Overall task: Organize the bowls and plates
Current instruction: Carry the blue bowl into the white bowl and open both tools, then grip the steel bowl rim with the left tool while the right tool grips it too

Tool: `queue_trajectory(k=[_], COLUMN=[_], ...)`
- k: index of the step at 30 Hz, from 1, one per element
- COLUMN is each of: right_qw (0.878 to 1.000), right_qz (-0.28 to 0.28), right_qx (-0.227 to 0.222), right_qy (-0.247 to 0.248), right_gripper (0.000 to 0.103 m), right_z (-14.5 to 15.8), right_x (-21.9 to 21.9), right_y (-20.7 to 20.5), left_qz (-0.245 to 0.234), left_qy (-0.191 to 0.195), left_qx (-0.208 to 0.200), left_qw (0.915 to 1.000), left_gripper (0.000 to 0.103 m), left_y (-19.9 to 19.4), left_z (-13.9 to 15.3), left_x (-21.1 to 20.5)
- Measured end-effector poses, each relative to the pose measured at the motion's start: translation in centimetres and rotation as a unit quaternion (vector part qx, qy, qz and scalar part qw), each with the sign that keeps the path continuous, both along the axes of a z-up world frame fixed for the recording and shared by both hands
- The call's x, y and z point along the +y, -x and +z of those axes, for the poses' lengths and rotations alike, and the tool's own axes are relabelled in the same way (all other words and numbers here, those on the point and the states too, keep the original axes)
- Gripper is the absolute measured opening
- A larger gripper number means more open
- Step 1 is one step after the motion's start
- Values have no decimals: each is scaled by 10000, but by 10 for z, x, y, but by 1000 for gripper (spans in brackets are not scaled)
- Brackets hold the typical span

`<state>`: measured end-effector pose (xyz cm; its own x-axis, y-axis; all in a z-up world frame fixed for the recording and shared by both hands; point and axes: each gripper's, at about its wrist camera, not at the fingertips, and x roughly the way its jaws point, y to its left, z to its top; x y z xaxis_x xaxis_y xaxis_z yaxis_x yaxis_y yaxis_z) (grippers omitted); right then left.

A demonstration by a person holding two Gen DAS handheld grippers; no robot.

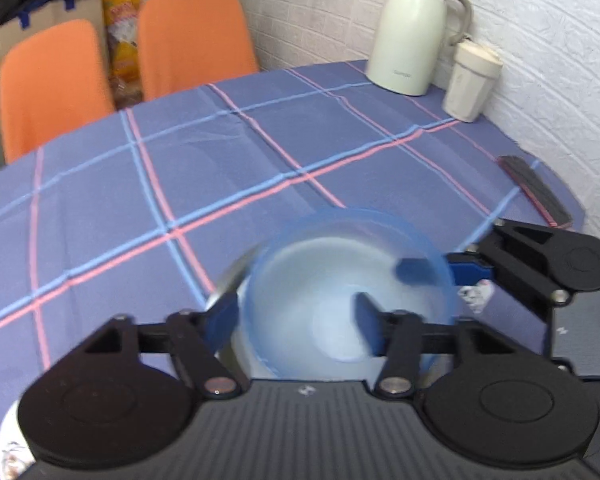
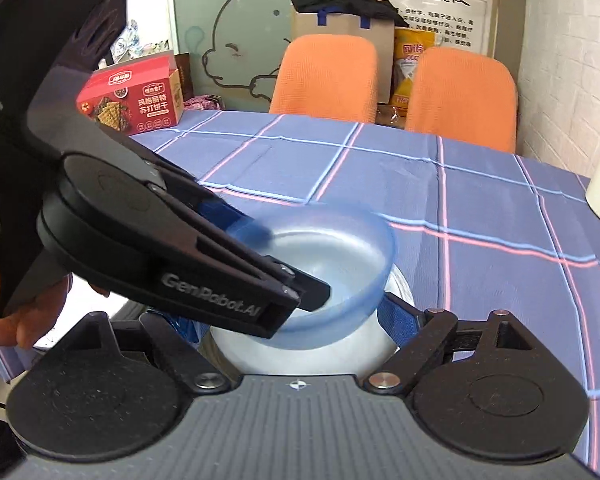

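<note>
A see-through blue bowl [image 1: 340,280] [image 2: 332,256], blurred, sits tilted in the top of a white bowl [image 1: 246,346] [image 2: 300,354] that has a grey metal rim around it. My left gripper [image 1: 296,324] [image 2: 284,264] is open and straddles the blue bowl's near wall, one pad outside and one inside. My right gripper [image 2: 288,320] is open at the stack's base, with its right pad [image 2: 396,316] close against the lower bowl and its left pad hidden behind the left gripper. In the left wrist view it reaches in from the right, one of its fingers [image 1: 414,271] at the blue rim.
The checked blue tablecloth [image 1: 228,184] covers the table. A cream jug [image 1: 412,32] and cup [image 1: 472,80] stand by the brick wall, a dark flat phone [image 1: 536,192] lies nearer. A patterned plate [image 1: 8,448] shows at the near edge. Two orange chairs [image 2: 328,76] and a red cracker box [image 2: 136,96] are beyond.
</note>
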<state>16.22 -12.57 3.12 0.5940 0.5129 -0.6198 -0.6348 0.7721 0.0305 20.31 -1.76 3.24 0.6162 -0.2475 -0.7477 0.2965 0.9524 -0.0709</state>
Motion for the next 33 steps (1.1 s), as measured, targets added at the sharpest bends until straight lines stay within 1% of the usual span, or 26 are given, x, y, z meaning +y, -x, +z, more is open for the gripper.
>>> queue_trajectory(k=[1,2,6,9,12,14,17,19,21,22,24,26,30,33], right_qw=[10000,10000,9994,9980,9939,9904,9856,9811,9769,9765,9786,9791,9778,9777], right_qz=[-24,-56,-207,-374,-686,-885,-1153,-1413,-1632,-1652,-1562,-1585,-1649,-1714], right_qx=[-9,-9,122,165,155,112,3,-141,-220,-187,-22,24,135,199], right_qy=[-16,-51,-248,-480,-853,-1056,-1235,-1316,-1358,-1375,-1336,-1270,-1288,-1196], right_gripper=[75,75,75,76,76,76,76,77,77,77,77,77,77,77], right_z=[-1,-2,-5,-10,-13,-15,-18,-20,-24,-26,-32,-35,-37,-37], right_x=[-2,-5,-22,-40,-52,-54,-56,-55,-53,-52,-53,-50,-48,-44], right_y=[0,1,13,34,52,60,63,65,64,62,55,49,37,27], left_qz=[15,-4,-23,76,300,408,704,1076,1285,1288,1294,1343,1305,1318], left_qy=[-81,-111,171,382,674,849,985,1213,1330,1257,942,762,708,617], left_qx=[-94,-105,-8,-105,-210,-192,-224,-374,-420,-397,-353,-392,-233,-194], left_qw=[9999,9999,9999,9992,9971,9954,9924,9861,9818,9829,9865,9872,9887,9892], left_gripper=[77,77,77,77,77,77,77,78,78,78,79,79,79,79], left_y=[1,2,9,22,33,36,43,52,57,55,50,45,32,24], left_z=[2,3,10,15,16,14,12,12,9,8,5,4,-2,-4], left_x=[3,5,32,45,54,57,59,63,63,61,54,51,49,48])
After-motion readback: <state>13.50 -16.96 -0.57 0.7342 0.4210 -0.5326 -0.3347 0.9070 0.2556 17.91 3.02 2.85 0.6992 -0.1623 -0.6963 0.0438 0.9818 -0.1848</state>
